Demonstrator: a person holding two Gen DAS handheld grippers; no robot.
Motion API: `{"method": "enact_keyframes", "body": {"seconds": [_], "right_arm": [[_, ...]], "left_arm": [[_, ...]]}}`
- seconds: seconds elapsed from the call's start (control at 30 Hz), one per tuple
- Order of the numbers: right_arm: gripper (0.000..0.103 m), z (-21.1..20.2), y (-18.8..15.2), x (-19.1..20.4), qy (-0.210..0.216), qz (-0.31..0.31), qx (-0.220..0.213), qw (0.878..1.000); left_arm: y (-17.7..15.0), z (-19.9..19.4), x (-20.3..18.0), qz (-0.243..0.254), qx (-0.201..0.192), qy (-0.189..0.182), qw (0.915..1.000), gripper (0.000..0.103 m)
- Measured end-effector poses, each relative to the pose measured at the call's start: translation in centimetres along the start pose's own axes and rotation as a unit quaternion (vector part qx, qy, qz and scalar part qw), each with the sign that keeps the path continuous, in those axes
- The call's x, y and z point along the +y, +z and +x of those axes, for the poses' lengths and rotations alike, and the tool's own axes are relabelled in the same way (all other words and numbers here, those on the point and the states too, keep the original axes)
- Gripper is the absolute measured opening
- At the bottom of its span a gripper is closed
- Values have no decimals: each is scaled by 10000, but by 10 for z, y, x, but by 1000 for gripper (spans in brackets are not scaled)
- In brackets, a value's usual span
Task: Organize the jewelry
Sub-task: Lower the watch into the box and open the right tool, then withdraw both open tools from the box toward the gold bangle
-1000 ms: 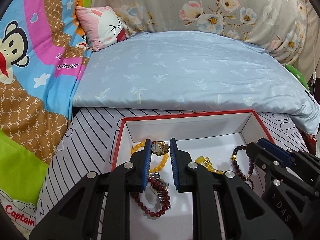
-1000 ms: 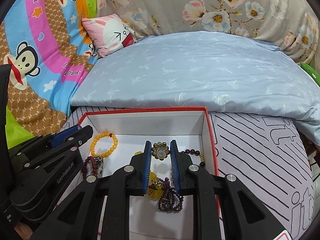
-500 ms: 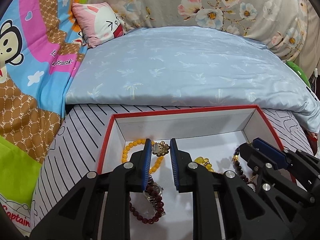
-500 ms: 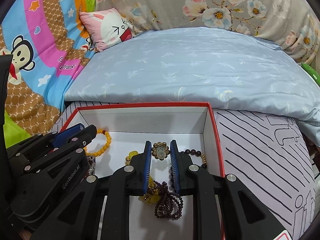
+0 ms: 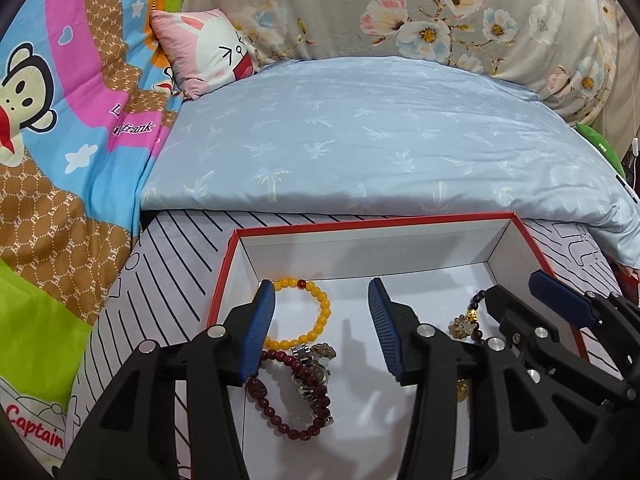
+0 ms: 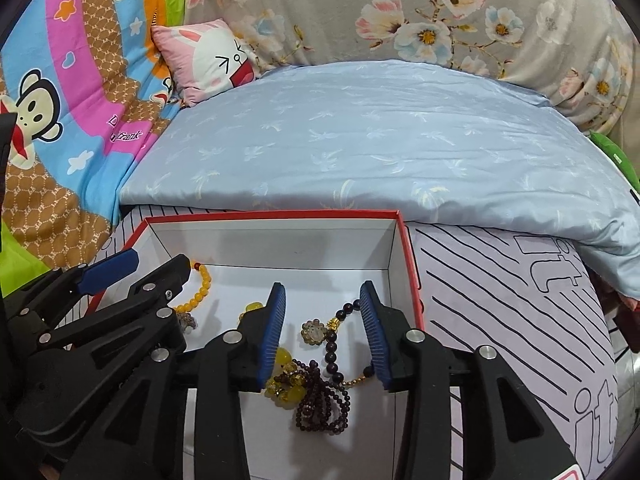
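A white box with a red rim (image 5: 372, 224) (image 6: 276, 215) sits on a striped cloth and holds the jewelry. In the left wrist view a yellow bead bracelet (image 5: 316, 320), a dark red bead bracelet (image 5: 280, 416), a metal watch (image 5: 314, 378) and a small flower brooch (image 5: 325, 350) lie in it. My left gripper (image 5: 322, 322) is open and empty above them. In the right wrist view a flower brooch (image 6: 314, 331), dark purple beads (image 6: 320, 404) and chunky yellow beads (image 6: 284, 380) lie between the open fingers of my right gripper (image 6: 323, 330), which is empty.
A light blue quilt (image 5: 380, 136) lies just behind the box. A pink rabbit cushion (image 5: 208, 52) and a cartoon monkey blanket (image 5: 60, 120) are at the left. A floral pillow (image 6: 440, 12) is at the back. The striped cloth (image 6: 520, 320) spreads to the right of the box.
Both grippers were shut on flower brooches and have opened. The brooches now lie on the box floor. Both grippers have pulled back slightly.
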State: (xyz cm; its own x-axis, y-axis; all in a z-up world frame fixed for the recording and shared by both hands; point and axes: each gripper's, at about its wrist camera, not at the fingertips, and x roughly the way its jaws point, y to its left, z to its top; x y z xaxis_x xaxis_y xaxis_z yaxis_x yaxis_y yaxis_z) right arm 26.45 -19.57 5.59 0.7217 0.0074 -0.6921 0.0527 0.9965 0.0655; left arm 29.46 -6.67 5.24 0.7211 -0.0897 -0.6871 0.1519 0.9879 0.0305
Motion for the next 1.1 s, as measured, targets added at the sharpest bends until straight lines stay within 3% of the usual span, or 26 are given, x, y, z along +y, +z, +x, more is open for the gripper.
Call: {"method": "enact_keyframes", "body": {"seconds": [0.4, 0.63, 1.1], "right_arm": [[48, -39, -11, 2, 60, 0, -110, 9999], [51, -69, -26, 4, 74, -73, -175, 9998], [54, -113, -120, -27, -213, 149, 269, 9993]], "left_arm": [[-12, -41, 5, 51, -139, -56, 9999, 47], [-29, -71, 9, 43, -193, -145, 9997, 57], [-108, -111, 36, -80, 31, -64, 9999, 57]]}}
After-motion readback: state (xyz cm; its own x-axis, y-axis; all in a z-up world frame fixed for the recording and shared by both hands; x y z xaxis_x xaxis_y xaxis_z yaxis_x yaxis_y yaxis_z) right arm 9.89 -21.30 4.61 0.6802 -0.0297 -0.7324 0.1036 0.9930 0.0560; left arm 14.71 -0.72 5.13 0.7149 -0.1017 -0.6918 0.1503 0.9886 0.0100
